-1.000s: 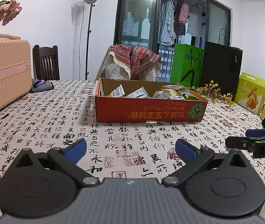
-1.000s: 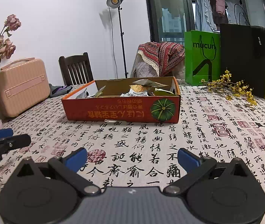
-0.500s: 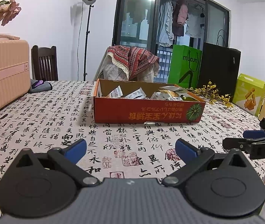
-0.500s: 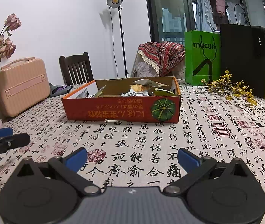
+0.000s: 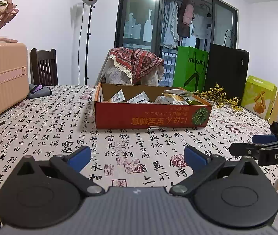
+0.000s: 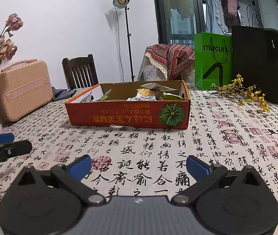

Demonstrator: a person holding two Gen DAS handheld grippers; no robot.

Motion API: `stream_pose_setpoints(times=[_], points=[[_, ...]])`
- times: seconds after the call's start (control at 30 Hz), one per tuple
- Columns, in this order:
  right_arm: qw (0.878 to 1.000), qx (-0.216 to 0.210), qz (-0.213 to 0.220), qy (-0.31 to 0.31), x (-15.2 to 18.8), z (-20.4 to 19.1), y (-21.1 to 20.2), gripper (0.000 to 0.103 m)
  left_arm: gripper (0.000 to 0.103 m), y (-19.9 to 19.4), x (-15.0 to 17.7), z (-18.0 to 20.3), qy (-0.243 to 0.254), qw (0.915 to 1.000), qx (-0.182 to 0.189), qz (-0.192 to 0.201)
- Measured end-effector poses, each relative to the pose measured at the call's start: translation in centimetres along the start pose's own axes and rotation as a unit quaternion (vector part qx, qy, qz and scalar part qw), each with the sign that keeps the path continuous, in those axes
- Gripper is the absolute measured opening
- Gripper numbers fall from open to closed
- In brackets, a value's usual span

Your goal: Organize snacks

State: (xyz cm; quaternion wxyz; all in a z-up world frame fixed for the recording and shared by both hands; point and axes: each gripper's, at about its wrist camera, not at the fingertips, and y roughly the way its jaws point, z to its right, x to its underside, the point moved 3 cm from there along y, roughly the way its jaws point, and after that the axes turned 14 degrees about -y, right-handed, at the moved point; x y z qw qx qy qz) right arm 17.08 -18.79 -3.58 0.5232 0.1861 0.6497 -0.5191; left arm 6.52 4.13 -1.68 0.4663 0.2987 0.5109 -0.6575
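Note:
A red cardboard box [image 5: 150,115] [image 6: 127,113] with a pumpkin print stands on the calligraphy tablecloth, well ahead of both grippers. Several snack packets [image 5: 139,98] [image 6: 146,95] lie inside it. My left gripper [image 5: 137,156] hovers low over the near part of the table, open, nothing between its blue pads. My right gripper [image 6: 139,165] is at the same height beside it, open and empty too. Each gripper shows at the edge of the other's view: the right one [image 5: 260,145], the left one [image 6: 4,145].
A pink suitcase [image 5: 2,78] sits at the left, flowers above it. Yellow flower sprigs [image 6: 240,92], a green bag [image 6: 211,60], a black bag [image 6: 256,62] and a lime box [image 5: 258,98] stand right of the box. Chairs line the table's far side.
The left wrist view has dipped slightly, so the box sits a little higher in it. Both grippers stay open and empty; the right view is unchanged.

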Motion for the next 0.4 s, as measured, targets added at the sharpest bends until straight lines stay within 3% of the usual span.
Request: stream_pose_setpoints(times=[0.4], points=[[1.0,0.0,-0.003,0.0,0.24,0.05,0.19,0.103,0.103,-0.04,0.16,0.14,0.003,1.0,0.004,0.002]])
